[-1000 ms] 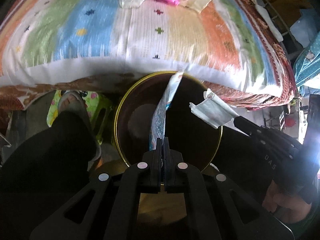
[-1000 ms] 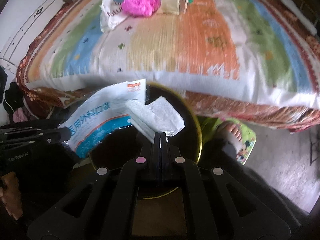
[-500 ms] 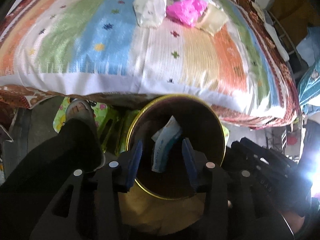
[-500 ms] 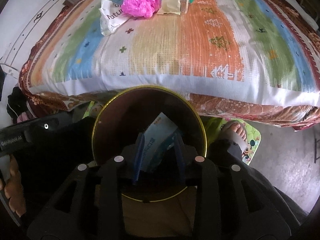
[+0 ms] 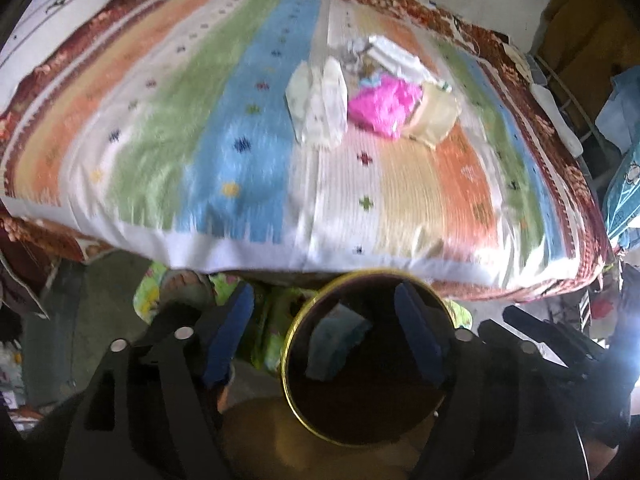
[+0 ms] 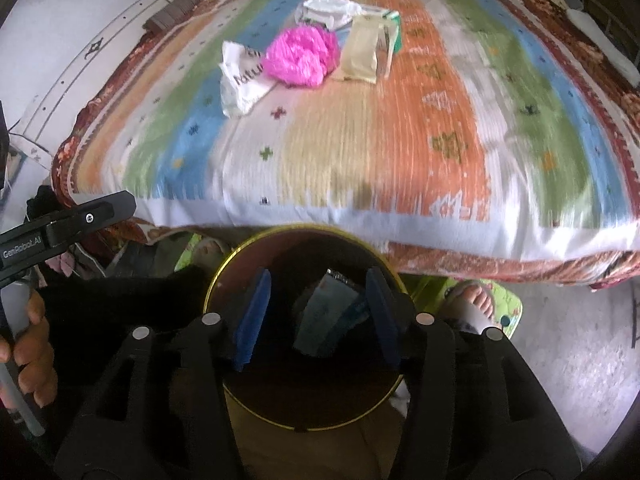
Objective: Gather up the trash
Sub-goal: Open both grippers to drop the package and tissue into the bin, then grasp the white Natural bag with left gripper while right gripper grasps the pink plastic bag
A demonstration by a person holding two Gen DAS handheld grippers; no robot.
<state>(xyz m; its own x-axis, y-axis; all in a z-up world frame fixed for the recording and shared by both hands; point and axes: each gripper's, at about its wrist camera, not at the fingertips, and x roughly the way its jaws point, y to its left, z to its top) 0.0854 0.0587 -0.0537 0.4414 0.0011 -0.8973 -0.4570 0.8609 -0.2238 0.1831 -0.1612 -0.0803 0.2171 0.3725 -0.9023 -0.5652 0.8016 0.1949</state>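
Observation:
A round bin with a gold rim (image 5: 298, 320) (image 6: 224, 276) stands between my knees at the bed's edge. A blue-and-white wrapper (image 5: 338, 340) (image 6: 326, 312) lies inside it. My left gripper (image 5: 324, 308) is open and empty above the bin. My right gripper (image 6: 318, 292) is open and empty over the bin mouth. On the striped bedspread lie a pink crumpled bag (image 5: 384, 106) (image 6: 302, 56), a white printed bag (image 5: 320, 104) (image 6: 242, 78), a beige packet (image 5: 434, 114) (image 6: 364, 50) and white crumpled paper (image 5: 396, 56) (image 6: 328, 8).
The striped bedspread (image 5: 240, 140) (image 6: 400, 140) fills the far half of both views. My feet in sandals (image 5: 182, 284) (image 6: 476, 300) rest on a green mat on the floor. Clothes and a rack (image 5: 580, 80) stand right of the bed.
Both grippers opened and dropped the blue-and-white wrapper and the white tissue into the bin. Both have since lifted back, and the bed's trash shows nearer the middle of view.

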